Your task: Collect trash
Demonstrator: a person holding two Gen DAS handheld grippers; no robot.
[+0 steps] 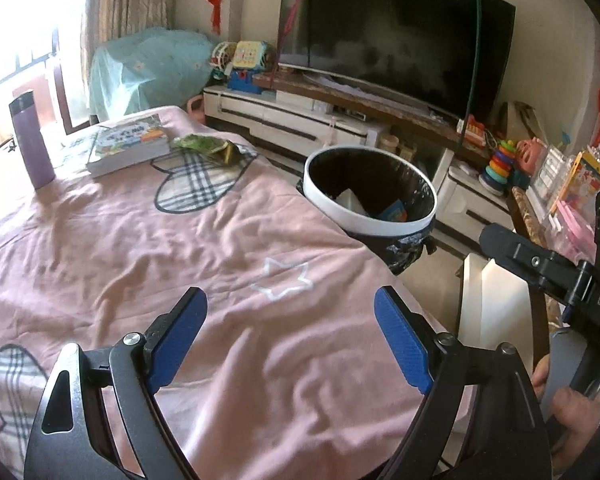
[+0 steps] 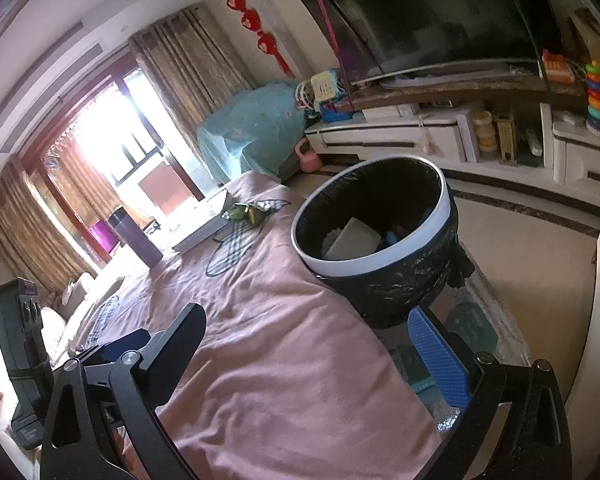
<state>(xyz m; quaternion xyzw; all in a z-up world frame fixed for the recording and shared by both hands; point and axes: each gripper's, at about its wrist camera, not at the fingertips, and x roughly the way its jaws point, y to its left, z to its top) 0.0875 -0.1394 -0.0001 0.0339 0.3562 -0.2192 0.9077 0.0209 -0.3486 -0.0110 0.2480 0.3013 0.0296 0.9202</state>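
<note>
A crumpled green and gold snack wrapper lies on the pink-covered table at the far side, next to a book; it also shows in the right wrist view. A round bin with a white rim and black liner stands beside the table's right edge and holds white and blue trash; it also shows in the right wrist view. My left gripper is open and empty over the near part of the table. My right gripper is open and empty near the table's edge, just before the bin.
A purple flask and a book stand on the far left of the table. A white TV cabinet with a television and toys runs behind the bin. The right gripper's body shows at the right.
</note>
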